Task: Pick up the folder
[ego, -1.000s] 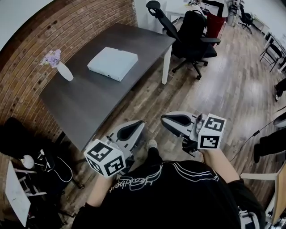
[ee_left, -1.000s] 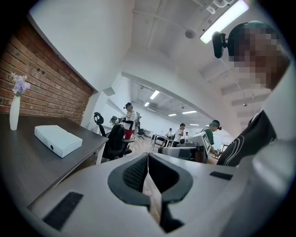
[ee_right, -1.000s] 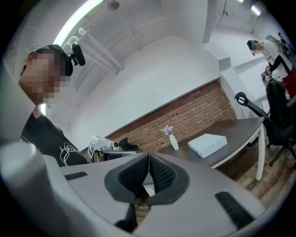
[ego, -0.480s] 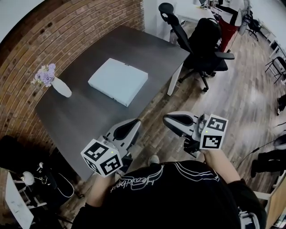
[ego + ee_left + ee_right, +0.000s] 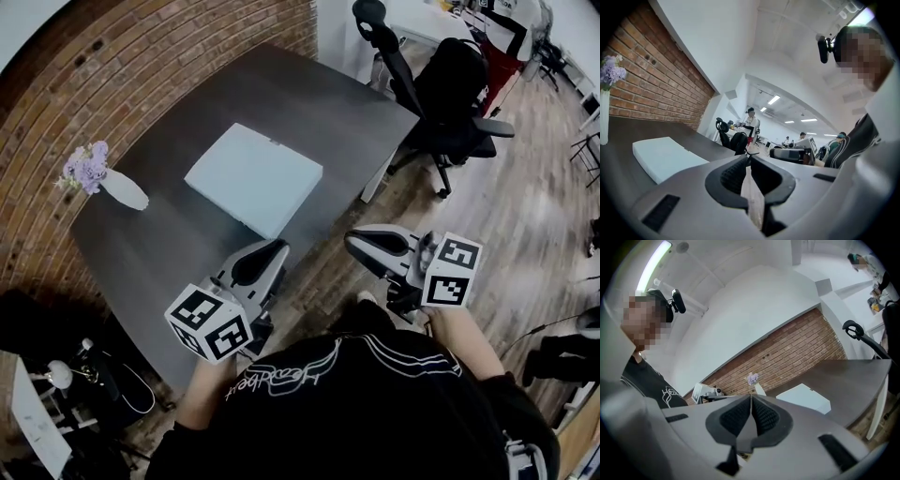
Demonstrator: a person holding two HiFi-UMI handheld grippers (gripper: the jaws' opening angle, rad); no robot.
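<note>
The folder (image 5: 255, 178) is a pale, flat, thick rectangle lying on the dark grey table (image 5: 159, 253). It also shows in the left gripper view (image 5: 665, 157) and the right gripper view (image 5: 804, 397). My left gripper (image 5: 273, 249) hovers over the table's near edge, just short of the folder, jaws shut and empty (image 5: 747, 159). My right gripper (image 5: 353, 241) hangs over the wooden floor to the right of the table, also shut with nothing in it (image 5: 751, 397). Neither gripper touches the folder.
A white vase with purple flowers (image 5: 112, 185) stands at the table's left by the brick wall. A black office chair (image 5: 450, 94) sits past the table's far corner. A low stand with cables (image 5: 66, 375) is at the lower left. People stand further back in the office.
Both grippers have come closer to the table together, and the folder now looks larger and nearer. The jaws stayed shut throughout.
</note>
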